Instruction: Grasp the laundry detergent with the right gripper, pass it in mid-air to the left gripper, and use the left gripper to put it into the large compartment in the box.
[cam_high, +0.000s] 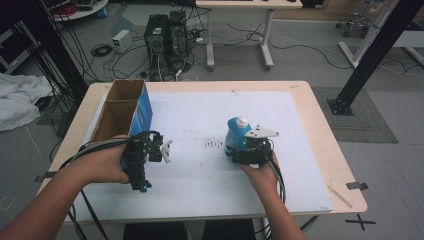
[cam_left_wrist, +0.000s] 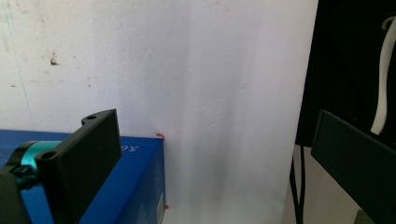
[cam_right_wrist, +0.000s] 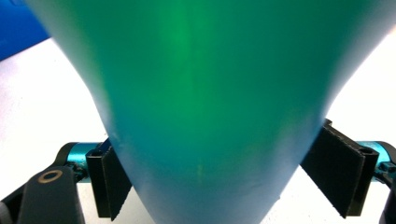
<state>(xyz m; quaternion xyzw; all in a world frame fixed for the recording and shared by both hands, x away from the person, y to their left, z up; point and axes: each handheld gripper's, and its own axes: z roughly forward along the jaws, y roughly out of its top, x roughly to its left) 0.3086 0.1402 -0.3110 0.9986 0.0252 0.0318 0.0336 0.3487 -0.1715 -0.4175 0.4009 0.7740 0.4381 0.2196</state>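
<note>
Blue-green plastic, translucent, with a white cap: that is the bottle (cam_high: 239, 134) I have in my right claw (cam_high: 245, 150), standing on the white mat (cam_high: 200, 175) right of the middle of the table (cam_high: 320, 150). In the right gripper view the bottle (cam_right_wrist: 201, 107) sits between the two black jaws, both pads pressed against its lower sides, so I judge the claw clamped on it, low on the body.

My left claw (cam_high: 162, 149) hangs with its jaws apart and nothing between them, just beside the blue wall of the open cardboard box (cam_high: 125, 107) at the table's left rear. The left gripper view shows that box's blue corner (cam_left_wrist: 135, 182) under one jaw and bare mat beyond.

The work in hand looks like carrying the bottle over to the box. To do it well I would keep the squeeze steady, since the body narrows where I hold it and could slide, lift straight up before travelling left, and keep the cap upward. The left claw could steady the box wall so it does not shift as the bottle goes in. The box has two compartments; I cannot tell which is meant.
</note>
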